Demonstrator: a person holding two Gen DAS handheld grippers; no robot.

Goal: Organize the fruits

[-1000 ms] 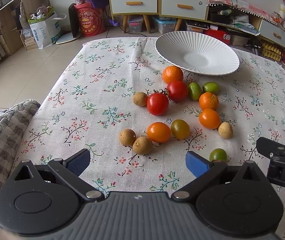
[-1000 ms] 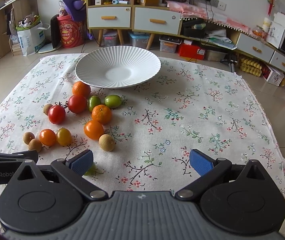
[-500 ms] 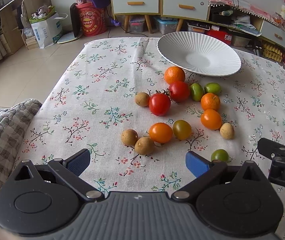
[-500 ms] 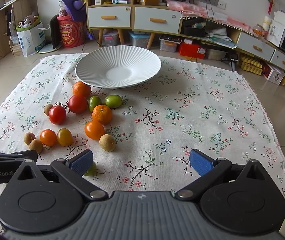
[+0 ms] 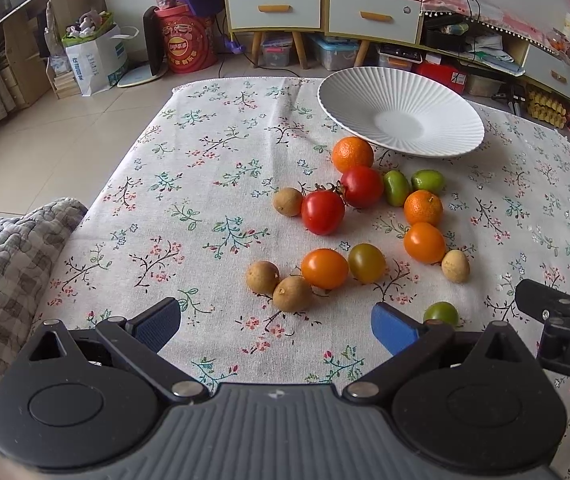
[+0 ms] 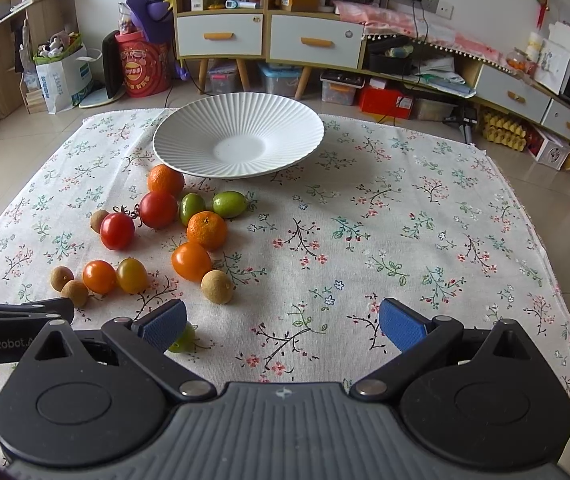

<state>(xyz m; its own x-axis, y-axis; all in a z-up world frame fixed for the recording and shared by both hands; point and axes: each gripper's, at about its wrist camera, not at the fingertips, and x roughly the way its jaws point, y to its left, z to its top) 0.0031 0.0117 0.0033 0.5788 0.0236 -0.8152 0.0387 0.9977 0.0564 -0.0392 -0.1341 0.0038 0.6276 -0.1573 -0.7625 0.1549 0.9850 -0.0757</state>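
**Loose fruit beside an empty white plate**

Fruit lies scattered on the floral tablecloth (image 6: 405, 216), none in the white ribbed plate (image 6: 238, 142), which sits at the far side of the cloth. Nearest the plate rim: an orange mandarin (image 6: 165, 179). Below it two red tomatoes (image 6: 157, 209), stems touching, with a small brown longan (image 5: 288, 201) just beside the left one. Two green oval fruits (image 6: 229, 204) lie side by side; a second mandarin (image 6: 206, 230) and an orange tomato (image 6: 191, 261) follow toward the camera. Front row: two longans touching, an orange tomato (image 5: 324, 268), a yellow-green tomato (image 5: 366, 263). One pale longan (image 6: 216, 287) sits apart. A small green tomato (image 5: 440, 313) lies partly hidden behind a blue pad.

Left gripper (image 5: 275, 326) and right gripper (image 6: 283, 325): jaws spread wide, holding nothing, low over the cloth's near edge.

Room: tiled floor, white-drawered cabinets (image 6: 265, 36), red bucket (image 6: 141, 64), cluttered shelves.
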